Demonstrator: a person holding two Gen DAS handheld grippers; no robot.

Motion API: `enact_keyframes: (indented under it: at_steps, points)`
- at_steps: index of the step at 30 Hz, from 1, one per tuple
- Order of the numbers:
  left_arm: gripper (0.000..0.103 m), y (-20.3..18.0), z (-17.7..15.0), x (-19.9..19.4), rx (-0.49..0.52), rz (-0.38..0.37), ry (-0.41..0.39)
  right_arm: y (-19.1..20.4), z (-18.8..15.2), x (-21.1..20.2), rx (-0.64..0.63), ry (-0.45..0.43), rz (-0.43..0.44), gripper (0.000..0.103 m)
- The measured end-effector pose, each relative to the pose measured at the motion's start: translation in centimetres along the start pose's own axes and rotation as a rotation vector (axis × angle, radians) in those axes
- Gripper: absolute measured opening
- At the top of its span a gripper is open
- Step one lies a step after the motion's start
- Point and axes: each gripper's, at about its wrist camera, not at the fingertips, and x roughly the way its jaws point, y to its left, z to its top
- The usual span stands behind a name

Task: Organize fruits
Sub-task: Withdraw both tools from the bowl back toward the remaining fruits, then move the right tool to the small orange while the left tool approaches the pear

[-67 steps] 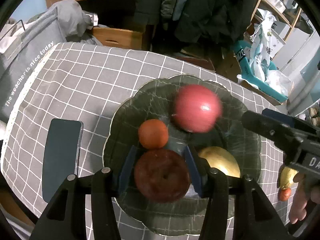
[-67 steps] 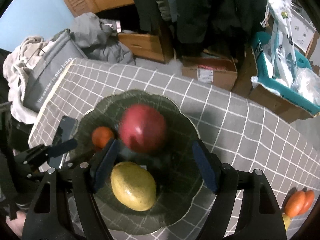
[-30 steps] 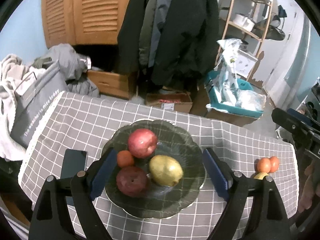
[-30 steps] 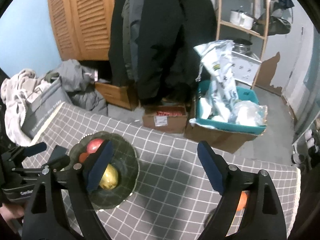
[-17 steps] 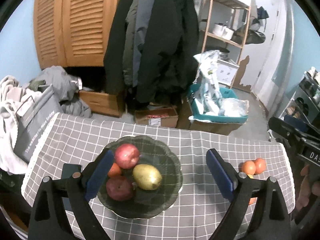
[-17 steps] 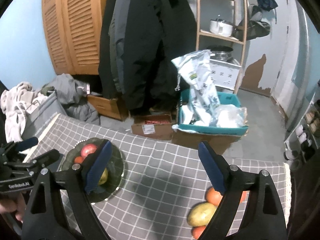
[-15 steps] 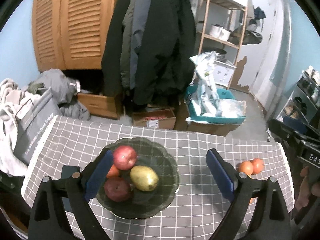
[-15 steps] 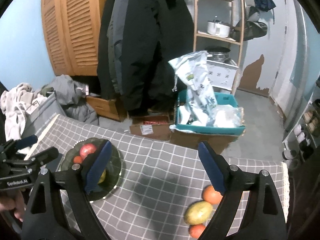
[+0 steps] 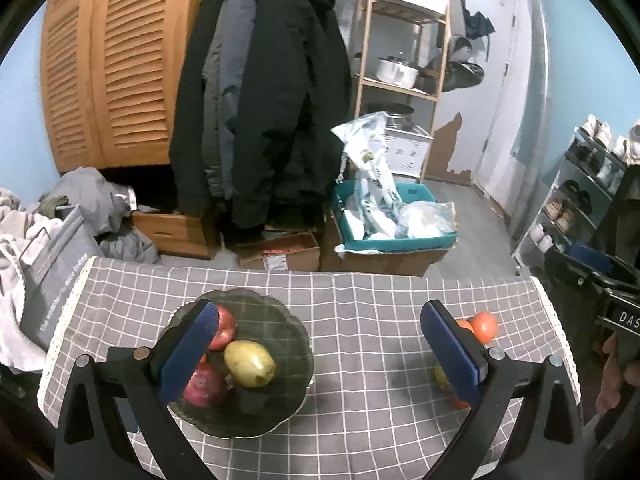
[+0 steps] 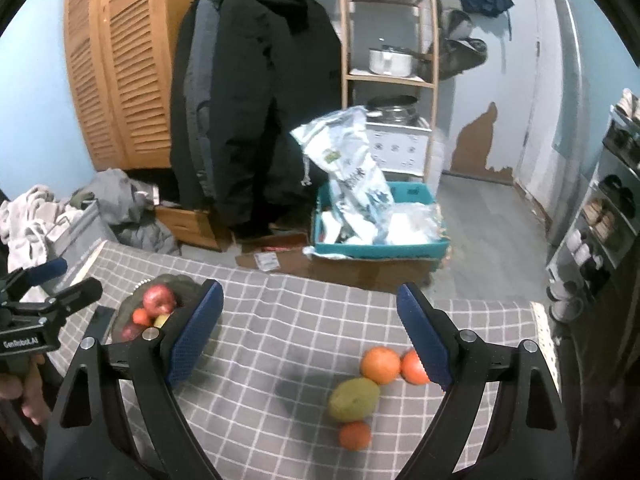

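Checked tablecloth (image 10: 288, 344) across the whole work surface, taken here as ground for everything else. Dark scalloped plate (image 9: 280, 312) toward its left end, already carrying a yellow pear (image 9: 249, 363), a red apple (image 9: 223, 327) behind the pear, a darker apple (image 9: 202, 385) in front of it and a small orange fruit half hidden by the left finger.

Well apart from the plate, near the cloth's right end: a loose cluster of four. Green-yellow pear (image 10: 354, 399) at the middle; large orange (image 10: 380, 365) touching it on the far side; red-orange fruit (image 10: 414, 367) just right of that orange, partly behind the right finger pad; small tangerine (image 10: 355, 435) just on the near side of the pear.

Left gripper (image 9: 320, 354) raised above the cloth, jaws spread wide, nothing between them. Right gripper (image 10: 310, 330) likewise spread and empty, high over the cluster.

Likely step in hand: fetching the next loose fruit for the plate. Best done by lowering the right gripper straight over one fruit at the cluster's edge, the tangerine or the large orange, with fingers either side and clear of the neighbours. Closing gently, since round fruit rolls. Free room on the plate mostly right of the yellow pear.
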Motion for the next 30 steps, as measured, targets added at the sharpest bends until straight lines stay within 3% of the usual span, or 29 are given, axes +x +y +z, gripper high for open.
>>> enact_keyframes:
  at_steps: [16,22,30]
  points:
    - [0.102,-5.1,-2.0,1.9,0.099,-0.023,0.056,-5.9,-3.7,-1.5,0.071,0.028,-0.071,0.088]
    - [0.102,-6.5,-3.0,4.0,0.113,-0.043,0.108,-7.4,-5.8,0.1,0.092,0.097,-0.074,0.088]
    - [0.102,-7.8,-5.7,8.2,0.128,-0.038,0.218,-8.3,-9.7,4.8,0.109,0.252,-0.071,0.088]
